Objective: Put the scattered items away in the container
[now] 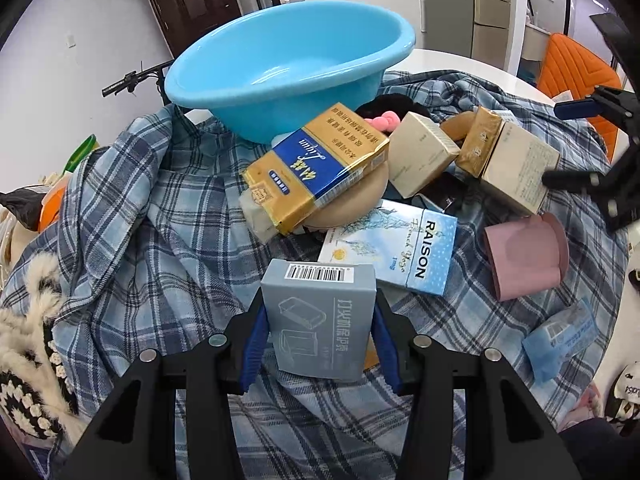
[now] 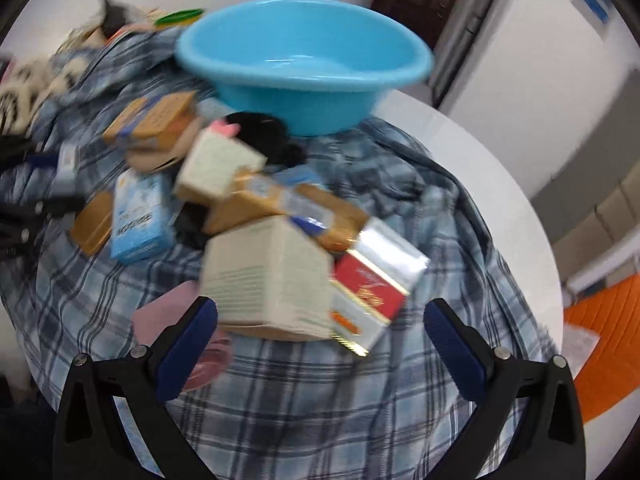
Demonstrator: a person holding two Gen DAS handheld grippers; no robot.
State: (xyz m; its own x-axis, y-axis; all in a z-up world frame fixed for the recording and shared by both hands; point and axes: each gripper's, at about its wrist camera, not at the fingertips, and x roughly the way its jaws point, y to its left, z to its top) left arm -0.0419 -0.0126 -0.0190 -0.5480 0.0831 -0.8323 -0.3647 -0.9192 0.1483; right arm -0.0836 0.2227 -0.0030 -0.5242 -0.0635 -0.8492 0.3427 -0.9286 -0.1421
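The blue tub (image 1: 280,76) is sitting at the far side of a round white table (image 2: 500,184), on a blue checked cloth (image 1: 140,220), and nothing is lying inside it. The boxes are lying in a messy heap just in front of it.

The left tongs (image 1: 318,344) are squeezing a small grey box (image 1: 320,320) (the one with a barcode on top), with a blue pad pressing on each side. Beyond it, a light blue pack (image 1: 400,248) is lying flat, and a gold and blue pack (image 1: 316,168) is leaning on a round tan thing. A pink cup (image 1: 528,256) is lying on its side to the right.

The right tongs (image 2: 320,344) are standing wide and holding nothing. A big cream box (image 2: 268,276) is sitting between the blue pads but touching neither one. A red and silver pack (image 2: 368,292) is lying right beside that box. This view is blurry.
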